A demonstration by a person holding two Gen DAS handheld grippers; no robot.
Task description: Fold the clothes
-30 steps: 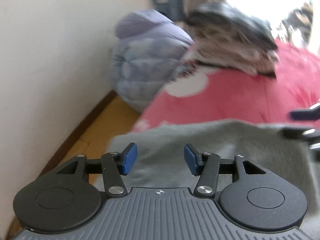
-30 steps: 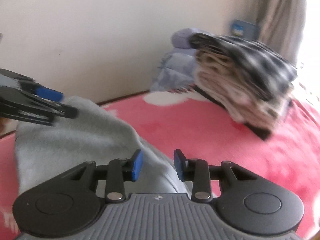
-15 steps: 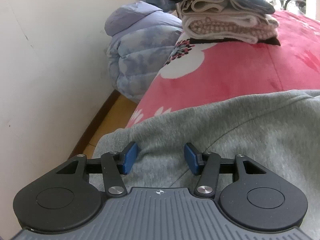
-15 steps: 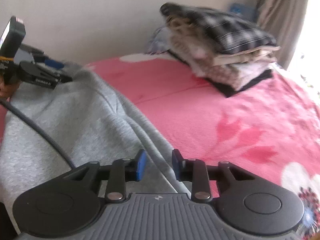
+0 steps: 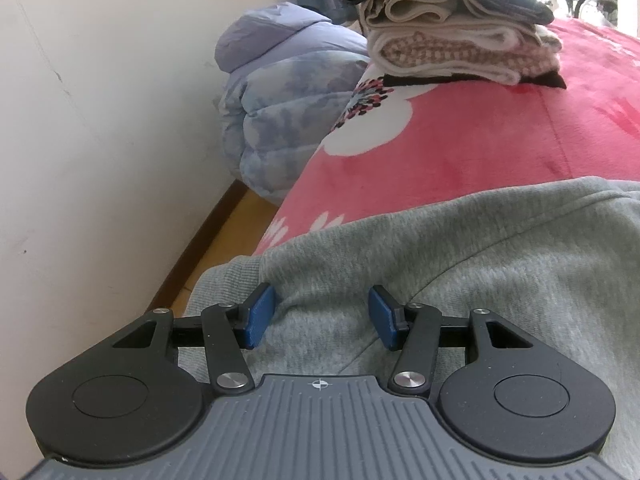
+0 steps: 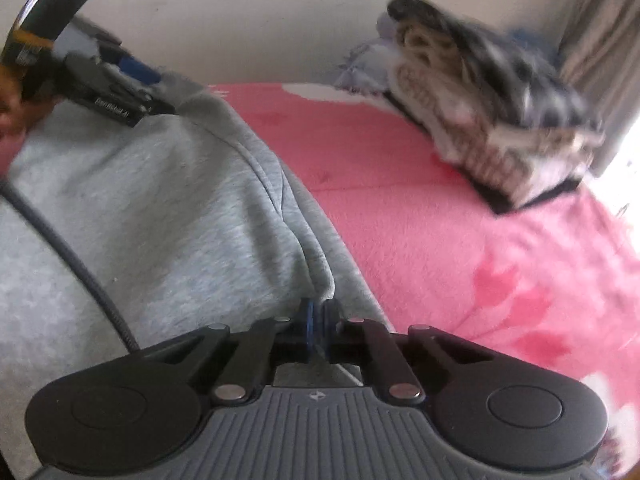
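Right gripper [image 6: 318, 330] just closed, pads pinching edge fold of my grey fleece sweatshirt [image 6: 168, 216], spread on pink floral blanket [image 6: 440, 220]. Left gripper [image 5: 318, 316] half spread over ribbed hem, nothing pinched. Fabric soft, thick, floppy; grab hems. Folded stack [image 5: 452, 36] blurred in right view; garment's far side cut off.

A home bedroom: a pink floral blanket [image 5: 460, 152] carries folded clothes [image 5: 452, 40], a puffy quilt [image 5: 280, 120] bundled beside it.
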